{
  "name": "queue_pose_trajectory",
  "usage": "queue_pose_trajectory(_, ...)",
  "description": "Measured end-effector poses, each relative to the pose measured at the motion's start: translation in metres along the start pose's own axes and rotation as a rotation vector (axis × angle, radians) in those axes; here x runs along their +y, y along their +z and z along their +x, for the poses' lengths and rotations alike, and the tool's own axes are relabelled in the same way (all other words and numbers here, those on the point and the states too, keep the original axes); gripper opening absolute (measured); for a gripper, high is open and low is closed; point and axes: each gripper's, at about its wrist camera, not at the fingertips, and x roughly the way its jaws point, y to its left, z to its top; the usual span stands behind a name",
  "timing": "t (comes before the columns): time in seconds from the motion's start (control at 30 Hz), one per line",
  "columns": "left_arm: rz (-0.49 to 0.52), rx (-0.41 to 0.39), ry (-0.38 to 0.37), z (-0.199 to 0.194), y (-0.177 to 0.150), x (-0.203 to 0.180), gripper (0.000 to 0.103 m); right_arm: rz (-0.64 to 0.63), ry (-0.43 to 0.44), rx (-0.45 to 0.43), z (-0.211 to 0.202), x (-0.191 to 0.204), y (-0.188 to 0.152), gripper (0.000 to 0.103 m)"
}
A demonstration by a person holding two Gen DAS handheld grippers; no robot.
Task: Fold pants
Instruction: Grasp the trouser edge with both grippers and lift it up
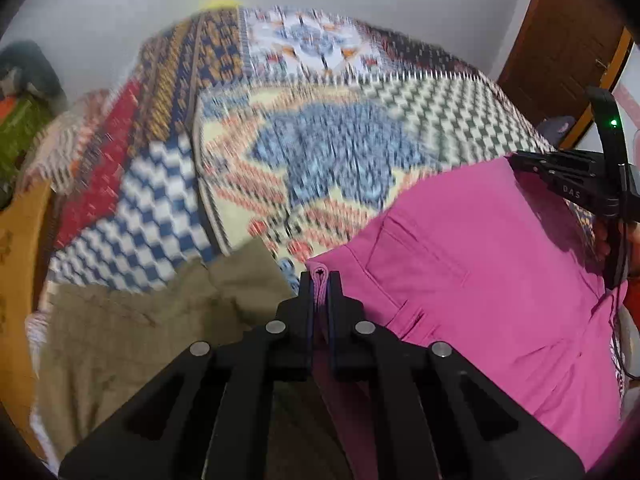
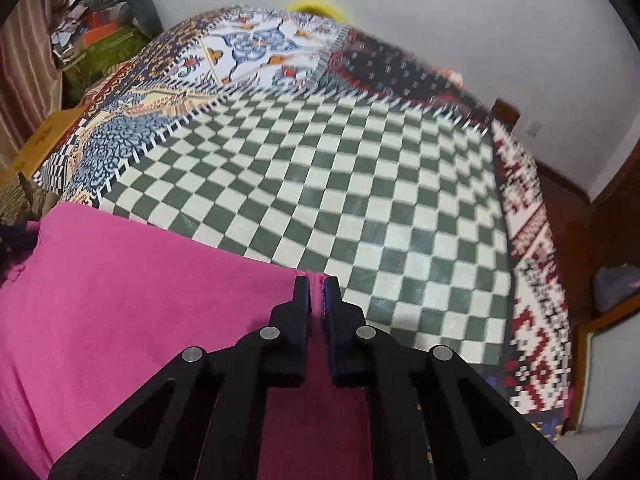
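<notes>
Pink pants (image 1: 472, 280) hang stretched between my two grippers above a patterned bedspread (image 1: 320, 148). My left gripper (image 1: 320, 280) is shut on the pants' left corner, where a pink loop of cloth shows between the fingers. My right gripper (image 2: 316, 284) is shut on the pants' (image 2: 140, 300) right corner at their top edge. In the left wrist view the right gripper (image 1: 520, 160) shows at the far right, clamped on the cloth. The lower part of the pants is hidden below the grippers.
An olive-brown garment (image 1: 152, 340) lies on the bed at the left. The bedspread's green-and-white checked patch (image 2: 360, 200) lies ahead. A pile of clothes (image 2: 104, 28) sits at the far left. A wooden door (image 1: 568, 48) stands at the right.
</notes>
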Motion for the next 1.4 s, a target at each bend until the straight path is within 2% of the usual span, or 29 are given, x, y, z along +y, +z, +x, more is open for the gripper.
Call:
queue_pose_trajectory(0.13,-0.024,-0.054,-0.018,-0.026,0.015,0.005,0.005,0.035,-0.018,-0.057,-0.024,-0.01,0.011,0.006)
queue_pose_trajectory(0.27,-0.026,-0.068,-0.001,-0.042,0.027,0.001,0.004,0.072,-0.023,-0.115,-0.053,-0.014,0.023,0.006)
queue_pose_trajectory(0.47,-0.008,-0.109,-0.029,-0.083,0.022,-0.011,0.005,0.113,0.007,-0.176,-0.1,-0.014,0.023,0.006)
queue_pose_trajectory(0.77,0.01,-0.13,-0.079,-0.149,-0.001,-0.03,0.005,0.171,0.045,-0.211,-0.162,-0.014,-0.012,0.006)
queue_pose_trajectory(1.1,-0.016,-0.108,-0.109,-0.195,-0.045,-0.042,0.005,0.223,0.091,-0.23,-0.212,-0.001,-0.055,0.006)
queue_pose_trajectory(1.4,-0.01,-0.1,-0.136,-0.216,-0.091,-0.053,0.004,0.212,0.093,-0.231,-0.248,0.019,-0.104,0.006)
